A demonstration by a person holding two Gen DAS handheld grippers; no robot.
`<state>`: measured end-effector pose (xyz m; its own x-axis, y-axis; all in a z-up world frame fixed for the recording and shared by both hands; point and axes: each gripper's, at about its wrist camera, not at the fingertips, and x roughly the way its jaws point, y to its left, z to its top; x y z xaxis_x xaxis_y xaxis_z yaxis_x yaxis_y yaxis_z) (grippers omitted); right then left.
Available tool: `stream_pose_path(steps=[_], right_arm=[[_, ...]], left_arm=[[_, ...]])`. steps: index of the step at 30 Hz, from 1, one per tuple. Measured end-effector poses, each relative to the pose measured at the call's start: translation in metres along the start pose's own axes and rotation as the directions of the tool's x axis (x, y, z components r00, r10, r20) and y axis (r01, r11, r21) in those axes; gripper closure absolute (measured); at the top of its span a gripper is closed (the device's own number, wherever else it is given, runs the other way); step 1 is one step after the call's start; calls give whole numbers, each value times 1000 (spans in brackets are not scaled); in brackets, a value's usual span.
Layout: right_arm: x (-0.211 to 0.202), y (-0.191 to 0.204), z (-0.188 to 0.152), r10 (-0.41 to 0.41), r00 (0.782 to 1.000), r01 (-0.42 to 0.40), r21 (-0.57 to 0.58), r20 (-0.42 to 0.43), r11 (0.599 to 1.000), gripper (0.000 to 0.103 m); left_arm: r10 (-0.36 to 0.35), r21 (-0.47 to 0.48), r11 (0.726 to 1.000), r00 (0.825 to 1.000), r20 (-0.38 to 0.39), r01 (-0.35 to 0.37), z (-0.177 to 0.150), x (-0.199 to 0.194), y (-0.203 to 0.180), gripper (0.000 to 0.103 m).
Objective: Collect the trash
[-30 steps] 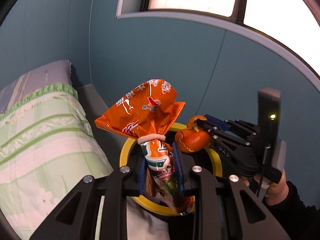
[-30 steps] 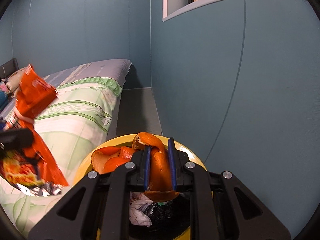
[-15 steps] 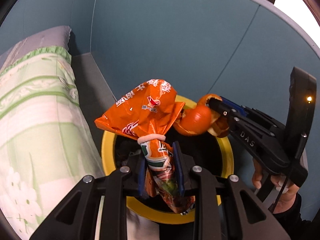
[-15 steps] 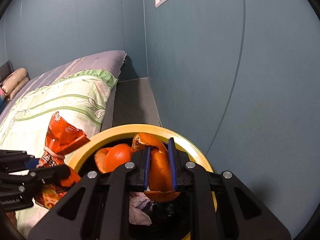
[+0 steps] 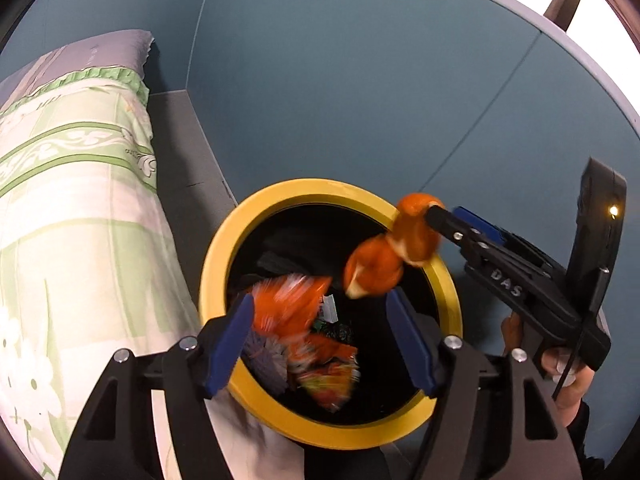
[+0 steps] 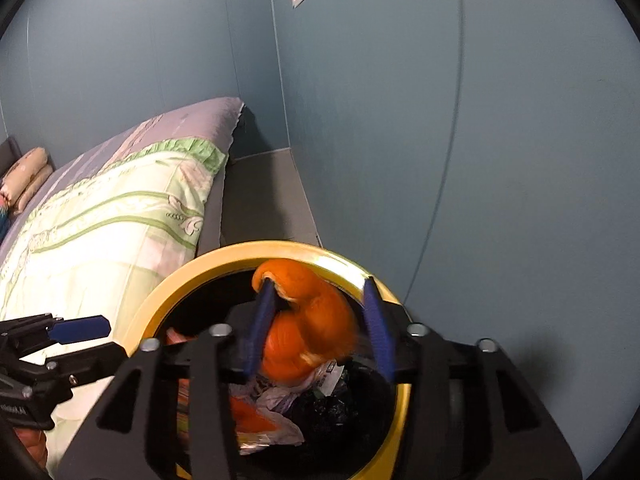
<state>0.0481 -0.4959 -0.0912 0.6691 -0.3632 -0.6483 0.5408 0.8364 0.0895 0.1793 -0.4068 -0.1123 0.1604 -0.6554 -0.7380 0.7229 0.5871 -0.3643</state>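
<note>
Now 2 spread hand-held grippers (image 5: 320, 332) (image 6: 316, 328), 1 orange peel (image 6: 308, 320), 1 snack bag (image 5: 296, 316), 1 bin (image 5: 216, 264).

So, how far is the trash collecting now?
Done: the snack bag is inside the yellow-rimmed bin, the left gripper open. In hand: the orange peel hangs over the bin between the open right gripper fingers. Left: only its drop.

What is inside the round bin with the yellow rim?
Inside the yellow-rimmed bin: a blurred orange snack bag, white crumpled wrappers and black plastic. The bottom is covered.
</note>
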Motion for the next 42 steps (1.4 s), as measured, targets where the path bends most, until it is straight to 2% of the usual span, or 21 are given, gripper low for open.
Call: stream_pose_path(steps=[18,24,29,35,40,42], right_arm=[[-42,7,7,-19,998,19,1,55,1000,50],[-63,22,12,-5,997,7,-26,82,1000,50],[-84,47,16,25,994,-19,-60,110,998,50],[-111,88,18,84,986,-69,-114,142,991,49],[-128,126,15,169,973,-144,-159,157,977,44],[-135,142,13,193,968,-163,-180,163,970,41]], left_arm=[[-5,-57,998,995,101,11,2,-58,22,38],[9,-81,997,989,147,3,-1,-88,32,38],[48,-107,994,978,201,-27,-9,-126,50,38],[155,-158,981,949,276,-114,-32,-184,81,38],[277,-235,950,905,322,-207,-62,-234,115,37],[319,-271,934,885,339,-233,-74,-252,127,32]])
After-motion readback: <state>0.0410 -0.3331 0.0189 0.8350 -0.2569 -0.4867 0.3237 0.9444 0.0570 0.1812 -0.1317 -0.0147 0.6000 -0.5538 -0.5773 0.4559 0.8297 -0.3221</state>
